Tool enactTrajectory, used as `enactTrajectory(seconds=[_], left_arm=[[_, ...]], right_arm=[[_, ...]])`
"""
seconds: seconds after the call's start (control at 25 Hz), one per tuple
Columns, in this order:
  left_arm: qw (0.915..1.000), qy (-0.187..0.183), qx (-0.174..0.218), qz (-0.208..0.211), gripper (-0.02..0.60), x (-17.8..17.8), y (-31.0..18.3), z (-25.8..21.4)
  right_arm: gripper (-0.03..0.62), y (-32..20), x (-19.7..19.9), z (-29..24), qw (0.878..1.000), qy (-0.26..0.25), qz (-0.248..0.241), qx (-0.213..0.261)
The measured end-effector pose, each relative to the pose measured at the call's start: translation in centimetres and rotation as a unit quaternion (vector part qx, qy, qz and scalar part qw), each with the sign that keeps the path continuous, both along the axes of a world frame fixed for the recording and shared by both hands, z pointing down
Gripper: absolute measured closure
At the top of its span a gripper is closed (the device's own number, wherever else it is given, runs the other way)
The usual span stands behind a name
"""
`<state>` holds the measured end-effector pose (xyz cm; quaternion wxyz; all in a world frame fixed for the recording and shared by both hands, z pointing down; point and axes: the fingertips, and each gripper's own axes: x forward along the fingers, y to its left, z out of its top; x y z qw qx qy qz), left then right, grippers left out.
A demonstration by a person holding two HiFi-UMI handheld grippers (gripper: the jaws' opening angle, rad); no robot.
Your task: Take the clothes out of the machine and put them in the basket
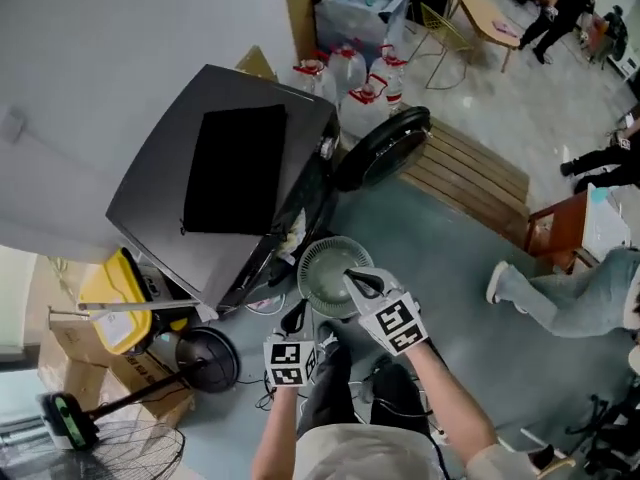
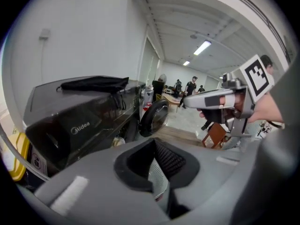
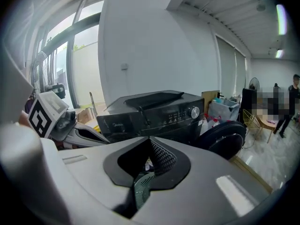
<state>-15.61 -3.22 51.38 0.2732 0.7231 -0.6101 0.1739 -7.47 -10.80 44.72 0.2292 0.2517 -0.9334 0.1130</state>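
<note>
We saw a dark grey front-loading washing machine [image 1: 200, 218] standing against a white wall, its round black door [image 1: 383, 148] swung wide open. Something pale [image 1: 292, 234] showed at the opening; we could not tell whether it was clothing. A round pale-green slatted plastic basket [image 1: 325, 268] sat on the floor just in front of the machine. The left gripper [image 1: 297, 318] and the right gripper [image 1: 358, 281] hung side by side over the basket's near rim. Each had its jaws together with nothing between them.
</note>
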Motion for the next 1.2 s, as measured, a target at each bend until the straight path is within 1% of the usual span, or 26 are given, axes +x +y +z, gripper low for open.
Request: enactTrajectory(seconds=[0.16, 0.28, 0.36, 0.56, 0.64, 0.72, 0.8, 0.88, 1.0, 1.04, 1.16, 1.2], left_arm=[[0.999, 0.019, -0.035, -0.02, 0.523, 1.0, -2.6, 6.8], [0.9979, 0.01, -0.054, -0.034, 0.523, 1.9, -5.1, 12.4], [0.9972, 0.002, -0.056, -0.05, 0.523, 1.7, -6.7, 15.5], [0.9929, -0.015, -0.041, -0.111, 0.523, 0.2, -10.3, 21.7], [0.9905, -0.022, -0.045, -0.128, 0.523, -0.6, -11.0, 24.3], [0.9891, -0.032, -0.047, -0.136, 0.523, -1.5, -11.6, 27.0], [0.9874, -0.043, -0.048, -0.145, 0.523, -2.4, -12.1, 29.5], [0.9844, -0.051, -0.046, -0.162, 0.523, -3.7, -12.3, 31.5], [0.9802, -0.05, -0.04, -0.187, 0.523, -5.5, -12.5, 33.8], [0.9796, -0.052, -0.038, -0.19, 0.523, -6.0, -12.6, 34.5], [0.9804, -0.058, -0.031, -0.186, 0.523, -7.2, -12.9, 36.0], [0.9809, -0.058, -0.027, -0.184, 0.523, -7.4, -12.8, 36.4]], right_arm=[[0.597, -4.4, -1.7, 8.2, 0.998, 0.035, -0.03, -0.04], [0.597, -7.7, -3.1, 14.1, 0.996, 0.038, -0.044, -0.062], [0.597, -9.1, -4.0, 17.8, 0.996, 0.032, -0.045, -0.076], [0.597, -11.6, -4.4, 28.1, 0.99, 0.063, -0.041, -0.121], [0.597, -11.9, -5.0, 31.4, 0.99, 0.059, -0.051, -0.12], [0.597, -12.0, -5.8, 34.5, 0.99, 0.054, -0.067, -0.111], [0.597, -12.0, -6.4, 37.2, 0.989, 0.047, -0.075, -0.115], [0.597, -12.5, -7.3, 39.0, 0.99, 0.035, -0.074, -0.118], [0.593, -12.6, -9.2, 41.5, 0.99, 0.019, -0.076, -0.12], [0.574, -12.6, -10.1, 42.4, 0.99, 0.013, -0.08, -0.118], [0.44, -12.8, -13.5, 44.3, 0.99, -0.012, -0.081, -0.11], [0.379, -13.0, -14.6, 44.9, 0.99, -0.02, -0.076, -0.114]])
